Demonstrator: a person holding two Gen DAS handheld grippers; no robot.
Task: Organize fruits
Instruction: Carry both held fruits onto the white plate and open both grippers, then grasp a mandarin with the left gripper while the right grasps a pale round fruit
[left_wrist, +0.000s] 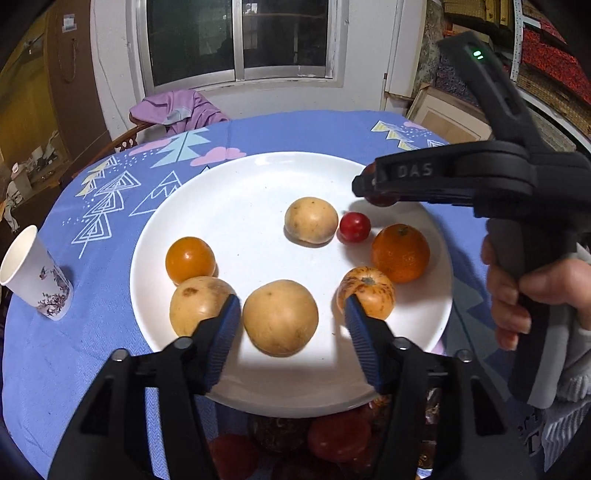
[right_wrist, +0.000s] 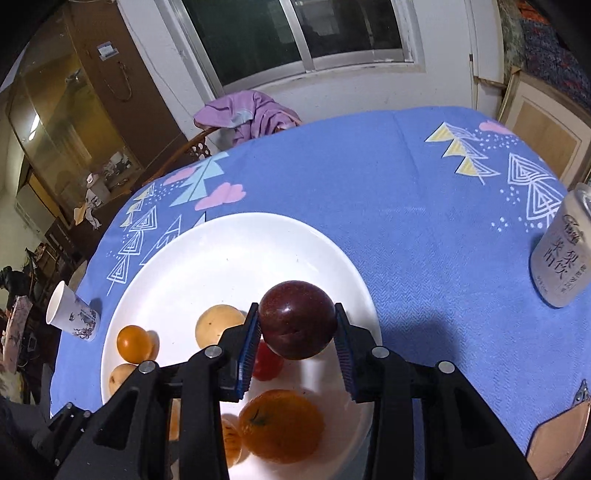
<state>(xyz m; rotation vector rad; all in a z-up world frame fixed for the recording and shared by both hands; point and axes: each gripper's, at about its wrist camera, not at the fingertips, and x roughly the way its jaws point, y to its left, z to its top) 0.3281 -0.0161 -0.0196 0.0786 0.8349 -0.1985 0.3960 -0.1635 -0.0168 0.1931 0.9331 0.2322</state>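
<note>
Jaws of our right gripper (right_wrist: 297, 326) pinch a dark red plum (right_wrist: 297, 324) above the white plate (right_wrist: 229, 251); our left gripper (left_wrist: 291, 325) hangs spread around a tan fruit (left_wrist: 280, 316) on that plate, beside an orange (left_wrist: 400, 253).

A round white ceramic plate (left_wrist: 229, 184) lies on the tabletop (left_wrist: 295, 129), which a blue patterned tablecloth covers. On it, a round yellow-brown fruit (left_wrist: 311, 220) touches a small red round fruit (left_wrist: 355, 227) on its right, and a dimpled orange citrus fruit (left_wrist: 400, 252) sits just right of that. A white printed paper cup (left_wrist: 35, 275) stands left of the plate. A pale printed drink can (right_wrist: 563, 254) stands well to the plate's right.
</note>
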